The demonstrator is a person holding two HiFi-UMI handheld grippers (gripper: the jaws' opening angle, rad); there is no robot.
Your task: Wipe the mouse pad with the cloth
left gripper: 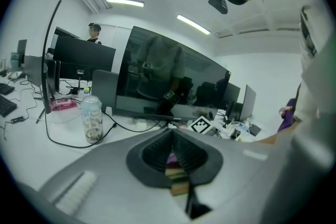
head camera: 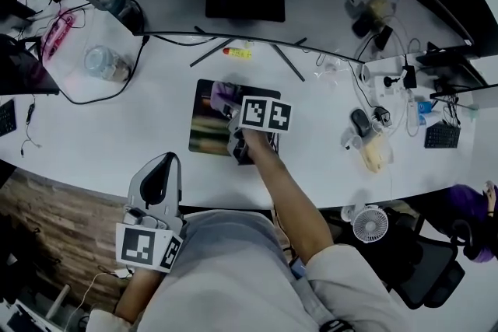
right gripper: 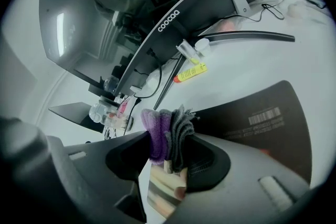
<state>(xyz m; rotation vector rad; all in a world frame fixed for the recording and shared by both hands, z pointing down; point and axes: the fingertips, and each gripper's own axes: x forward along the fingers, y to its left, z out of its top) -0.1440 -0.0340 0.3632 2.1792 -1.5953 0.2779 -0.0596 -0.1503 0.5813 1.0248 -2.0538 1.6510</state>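
Pad (head camera: 208,120) (right gripper: 262,113) lies flat on the big white desk (head camera: 117,128) (right gripper: 262,60) (left gripper: 31,139), near the front edge and in the middle, in front of the monitor (left gripper: 168,76) (right gripper: 168,21). One side of the pad has a picture and the other side is dark w/ a bar code.

R gripper (head camera: 229,109) (right gripper: 168,144) is out over the pad on a bare arm. Its jaws are squeezed onto the cloth (head camera: 224,96) (right gripper: 168,136), a bunched-up rag that is purple on one side and grey on the other. The cloth sticks out past the jaw tips, over the far part of the pad. Can't tell if it is pressing down.

L gripper (head camera: 163,159) (left gripper: 176,152) is off the desk, low by the person's lap, well apart from the pad. Its jaws are together w/ nothing in them.

A small fan (head camera: 370,223) is below the desk edge on the right. A clear jar (head camera: 105,62) (left gripper: 93,119) stands on the desk at the left, by a black cord. A little yellow tube (head camera: 237,52) (right gripper: 190,73) lies btw. the pad and the monitor.
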